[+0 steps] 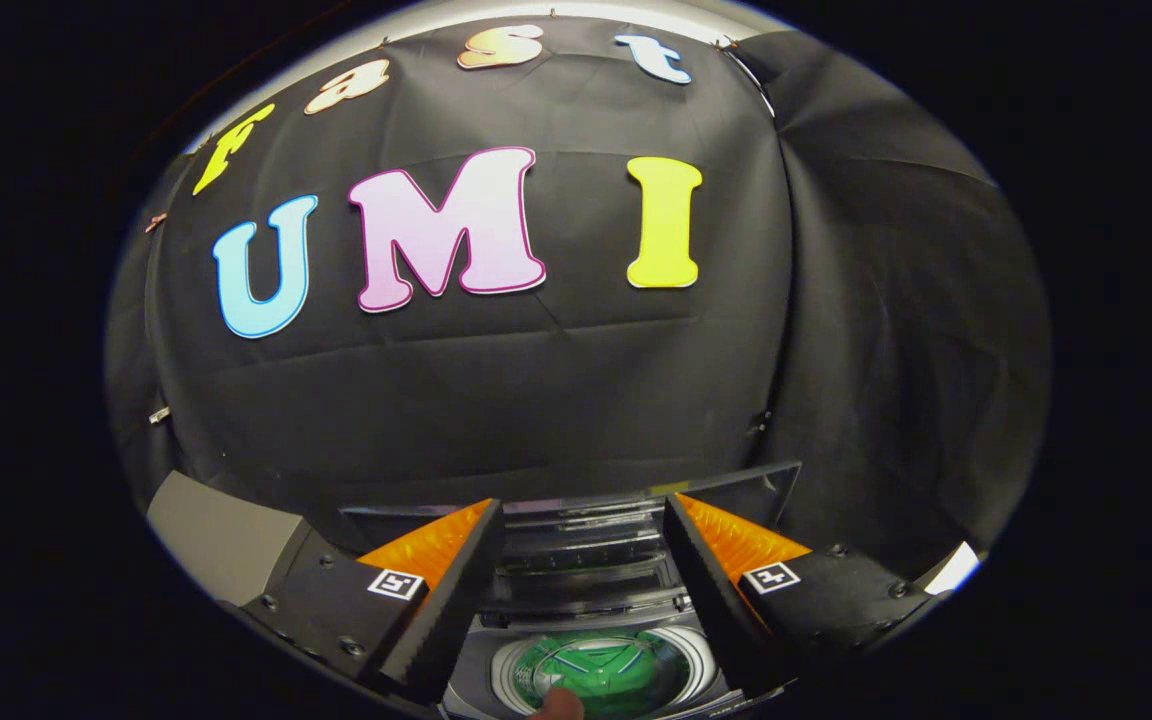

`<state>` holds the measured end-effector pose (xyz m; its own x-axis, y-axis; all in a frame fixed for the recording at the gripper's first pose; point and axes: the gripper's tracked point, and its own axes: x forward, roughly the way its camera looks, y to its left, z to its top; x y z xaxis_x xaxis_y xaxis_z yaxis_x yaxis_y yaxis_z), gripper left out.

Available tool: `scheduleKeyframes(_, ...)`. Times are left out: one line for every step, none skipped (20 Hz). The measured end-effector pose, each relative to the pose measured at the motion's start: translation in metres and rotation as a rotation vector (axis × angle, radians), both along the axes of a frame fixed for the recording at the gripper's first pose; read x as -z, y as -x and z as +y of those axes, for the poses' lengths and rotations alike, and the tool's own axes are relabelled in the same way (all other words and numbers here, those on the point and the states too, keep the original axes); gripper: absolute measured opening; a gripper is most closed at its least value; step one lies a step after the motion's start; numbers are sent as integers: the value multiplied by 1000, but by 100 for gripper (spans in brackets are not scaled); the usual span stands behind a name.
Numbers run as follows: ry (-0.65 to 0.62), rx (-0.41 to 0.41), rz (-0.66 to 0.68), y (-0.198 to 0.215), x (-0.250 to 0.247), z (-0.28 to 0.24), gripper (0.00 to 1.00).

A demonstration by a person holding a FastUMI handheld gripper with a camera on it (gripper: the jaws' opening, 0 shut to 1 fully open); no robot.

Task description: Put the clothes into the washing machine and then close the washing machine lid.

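Observation:
My gripper (584, 510) hangs open above a small top-loading washing machine (221, 535), with nothing between its fingers. The machine's lid (586, 545) stands raised and folded at the back of the opening, between and just beyond the fingertips. Below the fingers the round drum (604, 672) is open. Something green lies inside it, and I cannot tell whether that is cloth or the drum's floor. A small pale shape, perhaps a fingertip (558, 704), shows at the drum's near rim.
The black cloth wall (536, 400) of the booth rises close behind the machine and wraps round on the right. The machine's grey top reaches out to the left of the fingers.

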<state>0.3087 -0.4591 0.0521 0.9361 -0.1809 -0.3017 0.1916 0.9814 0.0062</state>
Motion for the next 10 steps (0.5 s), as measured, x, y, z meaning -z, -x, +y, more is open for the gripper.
scheduleKeyframes(-3, -3, -7, -6, -4, 1, 100)
scheduleKeyframes(-4, -4, -11, -11, -6, 2, 100)
scheduleKeyframes(1, -5, -15, -18, -8, 0, 100)
scheduleKeyframes(6, -9, -16, -24, -10, 0, 100)
scheduleKeyframes(11, -14, -18, -30, -12, 1, 100)
scheduleKeyframes(19, -17, -16, -36, -12, 0, 100)
scheduleKeyframes(26, -19, -12, -41, -11, -1, 100)
scheduleKeyframes(31, -22, -8, -47, -11, -2, 100)
scheduleKeyframes(34, -23, -7, -51, -10, -1, 100)
scheduleKeyframes(37, -23, -6, -56, -10, -3, 100)
